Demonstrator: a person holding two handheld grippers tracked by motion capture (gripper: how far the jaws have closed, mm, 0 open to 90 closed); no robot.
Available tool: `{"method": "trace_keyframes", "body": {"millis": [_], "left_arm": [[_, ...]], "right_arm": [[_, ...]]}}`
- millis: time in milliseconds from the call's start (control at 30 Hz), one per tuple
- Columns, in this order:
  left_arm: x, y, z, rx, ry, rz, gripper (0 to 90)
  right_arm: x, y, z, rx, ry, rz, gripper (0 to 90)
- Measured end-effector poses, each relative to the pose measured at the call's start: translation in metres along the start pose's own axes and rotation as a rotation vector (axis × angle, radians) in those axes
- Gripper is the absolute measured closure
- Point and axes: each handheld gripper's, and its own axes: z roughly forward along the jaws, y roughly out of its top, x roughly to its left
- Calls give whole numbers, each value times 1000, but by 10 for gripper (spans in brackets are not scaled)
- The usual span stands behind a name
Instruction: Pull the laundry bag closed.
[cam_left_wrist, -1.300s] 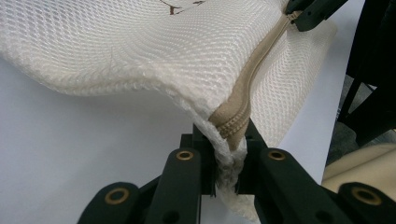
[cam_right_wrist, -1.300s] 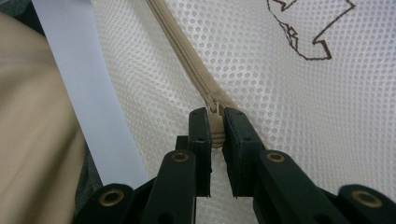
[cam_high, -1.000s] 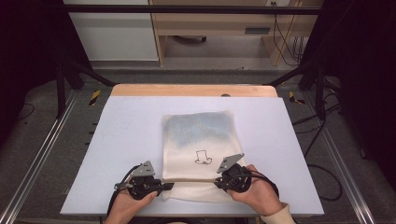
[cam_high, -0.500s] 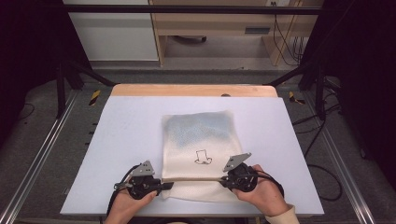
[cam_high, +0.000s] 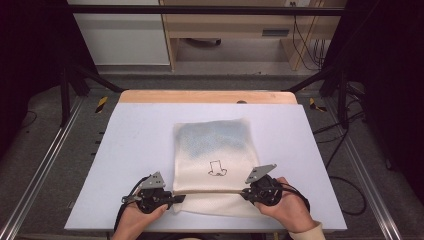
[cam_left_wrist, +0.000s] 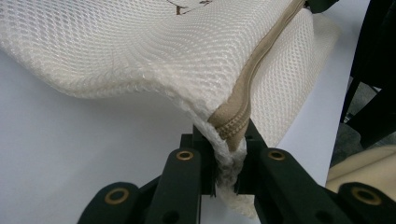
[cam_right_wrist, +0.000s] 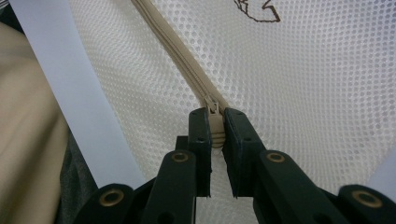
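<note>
A cream mesh laundry bag (cam_high: 215, 155) lies flat on the pale table (cam_high: 130, 145), with a small dark drawing on it and something bluish inside its far half. A tan zipper (cam_high: 210, 191) runs across its near end. My left gripper (cam_high: 172, 198) is shut on the bag's left corner (cam_left_wrist: 227, 154) at the zipper's end. My right gripper (cam_high: 243, 195) is shut on the tan zipper pull (cam_right_wrist: 215, 126) at the right end of the zipper (cam_right_wrist: 182, 51). The zipper is stretched taut between both grippers.
The table's far edge is a wooden strip (cam_high: 205, 96). Metal rails (cam_high: 45, 160) run along both sides of the table. Cables (cam_high: 345, 185) trail over the floor at the right. A white cabinet (cam_high: 120, 35) stands beyond the table.
My right gripper has moved a little to the right along the zipper with the pull in it. The left gripper has kept its place on the corner.
</note>
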Motion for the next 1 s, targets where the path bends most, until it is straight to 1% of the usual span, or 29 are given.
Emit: {"method": "trace_keyframes", "body": {"millis": [100, 133, 300, 533, 700, 733, 1000], "left_arm": [[0, 0, 0, 0, 0, -2, 822], [0, 0, 0, 0, 1, -2, 822], [0, 0, 0, -1, 1, -2, 822], [0, 0, 0, 0, 0, -2, 822], [0, 0, 0, 0, 2, 0, 822], [0, 0, 0, -1, 1, -1, 822], [1, 0, -1, -3, 3, 0, 822]], "right_arm": [[-2, -2, -2, 2, -6, 1, 819], [-3, -4, -3, 0, -11, 10, 819], [-5, -7, -5, 0, -17, 8, 819], [-6, -10, -6, -2, -24, 21, 819], [-7, -11, -8, -8, -21, 16, 818], [-7, -12, -8, -5, -24, 24, 818], [-8, -15, -10, -7, -28, 30, 818]]}}
